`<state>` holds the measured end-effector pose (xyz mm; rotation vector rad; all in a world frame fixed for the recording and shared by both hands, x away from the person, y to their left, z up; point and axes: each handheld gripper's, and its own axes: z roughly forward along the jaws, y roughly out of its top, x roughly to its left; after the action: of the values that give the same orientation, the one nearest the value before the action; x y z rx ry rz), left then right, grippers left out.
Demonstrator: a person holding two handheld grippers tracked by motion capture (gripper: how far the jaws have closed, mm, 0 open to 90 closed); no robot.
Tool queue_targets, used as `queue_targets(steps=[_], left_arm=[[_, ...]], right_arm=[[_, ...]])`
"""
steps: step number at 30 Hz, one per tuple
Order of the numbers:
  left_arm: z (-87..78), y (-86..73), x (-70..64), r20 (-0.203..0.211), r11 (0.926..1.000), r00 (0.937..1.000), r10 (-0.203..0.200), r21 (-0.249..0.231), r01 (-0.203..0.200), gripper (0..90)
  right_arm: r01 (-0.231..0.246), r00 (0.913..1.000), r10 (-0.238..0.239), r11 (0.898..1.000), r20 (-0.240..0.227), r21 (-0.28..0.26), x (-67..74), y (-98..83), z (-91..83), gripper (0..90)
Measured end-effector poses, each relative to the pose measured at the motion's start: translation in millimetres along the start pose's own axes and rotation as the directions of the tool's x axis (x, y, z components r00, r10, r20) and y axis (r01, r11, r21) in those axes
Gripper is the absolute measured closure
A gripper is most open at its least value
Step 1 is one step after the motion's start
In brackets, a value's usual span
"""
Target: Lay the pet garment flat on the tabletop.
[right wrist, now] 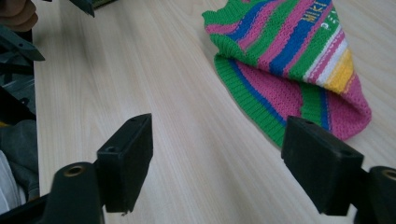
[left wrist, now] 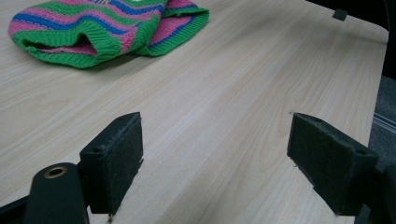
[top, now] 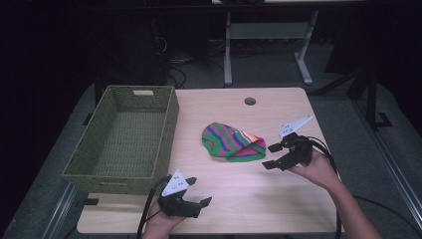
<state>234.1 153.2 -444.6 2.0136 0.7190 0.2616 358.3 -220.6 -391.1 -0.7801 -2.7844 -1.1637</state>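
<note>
Right hand-held gripper (top: pixel 272 156): jaws spread wide, nothing in them, sitting just beside the right edge of the striped knit hat (top: pixel 234 142). From the right gripper view it's aimed at the hat's pink and green open end (right wrist: pixel 299 74).
Left hand-held gripper (top: pixel 197 191): also spread and empty, low over the near edge of the tabletop (top: pixel 239 199), well apart from the hat.
Hat: lying flat and a bit folded mid-tabletop, just right of the green woven basket (top: pixel 124 137), not touching it.
Basket: looks empty, sits at the left side of the tabletop, partly hanging over its edge.
Best guess at the step: right side goes in for a pinch on the hat, which then goes into the basket.
What could go wrong: knit is floppy, so if the jaws close on just the top layer the hat could unfold and dangle, then snag on the basket rim.
Also: coming in too flat could just shove the hat along the smooth wood instead of catching it.
Also: a shallow pinch on the ribbed cuff might slip out mid-lift.
</note>
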Motion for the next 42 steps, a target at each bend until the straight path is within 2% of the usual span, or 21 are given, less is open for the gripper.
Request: queue_targets(steps=[6, 11, 15, 21, 24, 26, 33, 36, 42], left_arm=[[-0.4, -0.3, 0.8, 0.005, 1.0, 1.0, -0.004, 0.002, 0.004, 17.9], [0.1, 0.6, 1.4, 0.004, 1.0, 1.0, -0.005, -0.007, 0.005, 17.9], [0.6, 0.1, 0.1, 0.009, 1.0, 1.0, 0.004, -0.002, -0.004, 17.9], [2.1, 1.6, 1.2, 0.013, 0.9999, 0.9998, 0.012, 0.004, -0.012, 17.9], [3.3, 0.9, 0.0, 0.019, 1.0, 0.9998, -0.003, 0.001, 0.003, 17.9], [2.7, 0.7, 0.4, 0.019, 1.0, 0.9998, 0.005, 0.004, -0.005, 17.9], [2.1, 1.3, 1.7, 0.021, 1.0, 0.9998, -0.001, -0.007, 0.001, 17.9], [1.7, 1.1, 2.4, 0.021, 1.0, 0.9998, -0.005, -0.008, 0.005, 17.9], [0.7, 1.4, 2.9, 0.025, 0.9999, 0.9996, -0.011, -0.01, 0.011, 17.9]], right_arm=[[0.015, 0.9999, -0.015, 1.0, -0.001, 0.018, -4.2, 17.8, 2.2, 25.9], [0.002, 0.9999, -0.002, 1.0, -0.015, 0.023, -12.2, 29.3, 8.6, 25.8], [0.009, 0.9999, -0.009, 0.998, -0.013, 0.061, -16.2, 36.8, 17.6, 25.7], [0.006, 0.9999, -0.005, 0.996, -0.015, 0.088, -21.9, 45.4, 28.3, 25.7], [0.025, 0.9996, -0.024, 0.995, -0.016, 0.1, -25.0, 49.7, 33.5, 25.6], [0.04, 0.9992, -0.039, 0.993, -0.008, 0.107, -25.9, 53.4, 35.4, 25.6], [0.05, 0.9988, -0.049, 0.993, -0.008, 0.106, -27.5, 68.0, 42.3, 25.6], [0.057, 0.9984, -0.057, 0.991, -0.007, 0.122, -27.9, 73.1, 47.1, 25.6], [0.038, 0.9993, -0.039, 0.989, 0.001, 0.145, -35.2, 80.0, 58.9, 25.7]])
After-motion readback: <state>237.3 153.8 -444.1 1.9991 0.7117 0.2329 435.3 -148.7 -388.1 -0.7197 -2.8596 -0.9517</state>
